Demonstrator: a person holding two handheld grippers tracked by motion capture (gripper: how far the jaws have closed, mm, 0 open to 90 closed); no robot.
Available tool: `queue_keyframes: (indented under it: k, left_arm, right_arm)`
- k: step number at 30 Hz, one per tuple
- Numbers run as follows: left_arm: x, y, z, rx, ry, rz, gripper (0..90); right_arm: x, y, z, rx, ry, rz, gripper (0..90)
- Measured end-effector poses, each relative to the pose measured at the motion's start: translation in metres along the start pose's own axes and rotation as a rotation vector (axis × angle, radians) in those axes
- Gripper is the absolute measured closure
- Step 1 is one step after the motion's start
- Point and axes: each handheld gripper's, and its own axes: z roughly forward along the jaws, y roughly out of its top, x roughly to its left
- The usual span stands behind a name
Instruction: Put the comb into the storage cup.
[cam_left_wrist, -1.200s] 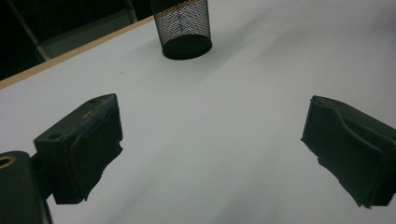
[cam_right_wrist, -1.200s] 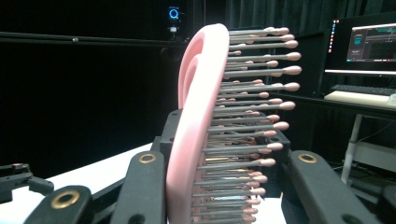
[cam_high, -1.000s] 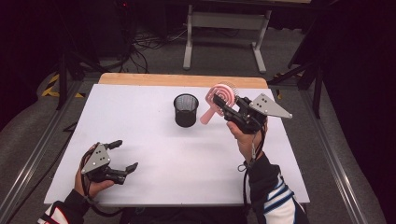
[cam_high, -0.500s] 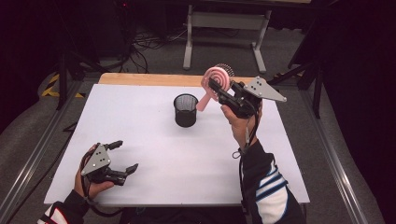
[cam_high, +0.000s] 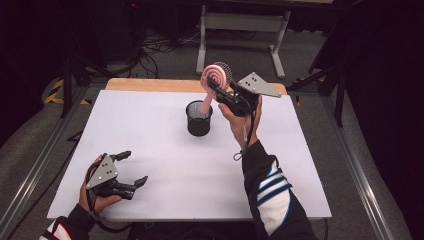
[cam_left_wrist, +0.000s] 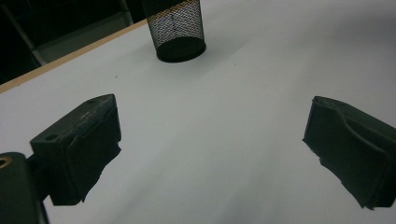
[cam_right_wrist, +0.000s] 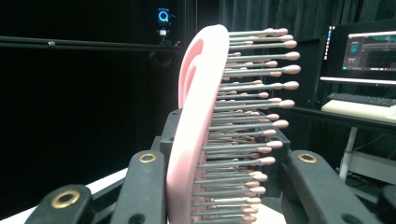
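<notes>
Hairbrush (cam_high: 215, 80): clamped in our right gripper (cam_high: 220, 95); we lower handle-first, centred, into cup (cam_high: 199, 119). Left gripper (cam_high: 131, 169): wide, idle.

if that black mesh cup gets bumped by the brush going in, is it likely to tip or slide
Probably it slides or tips fairly easily. The black wire-mesh cup is see-through mesh, so likely light, and it stands free on the smooth white table. The pink hairbrush, held in the right gripper, leans in at a slant, so a push on the rim could lever it over.

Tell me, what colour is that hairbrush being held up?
The hairbrush is pink, with grey bristles tipped in pink; the right gripper view shows it best.
</notes>
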Motion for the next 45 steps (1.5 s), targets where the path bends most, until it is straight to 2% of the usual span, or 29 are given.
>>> queue_keyframes:
  k: [6, 10, 17, 29, 45]
  left_arm:
    - [-0.001, 0.000, 0.000, -0.002, -0.003, -0.002, 4.9]
    - [-0.001, 0.000, 0.001, 0.003, -0.004, 0.002, 4.9]
    - [-0.001, -0.001, 0.000, 0.006, -0.002, -0.001, 4.7]
    - [-0.001, -0.001, 0.000, 0.008, 0.000, -0.001, 4.8]
    - [-0.001, -0.001, 0.000, 0.009, -0.004, 0.002, 4.8]
  right_arm:
    - [-0.002, -0.009, 0.008, 0.007, -0.007, 0.038, 63.5]
    - [-0.004, -0.014, 0.011, 0.013, -0.012, 0.031, 63.5]
    - [-0.004, -0.028, 0.018, 0.035, -0.016, 0.078, 63.5]
    - [-0.002, -0.043, 0.022, 0.057, -0.016, 0.119, 63.5]
    - [0.000, -0.062, 0.027, 0.083, -0.003, 0.147, 63.5]
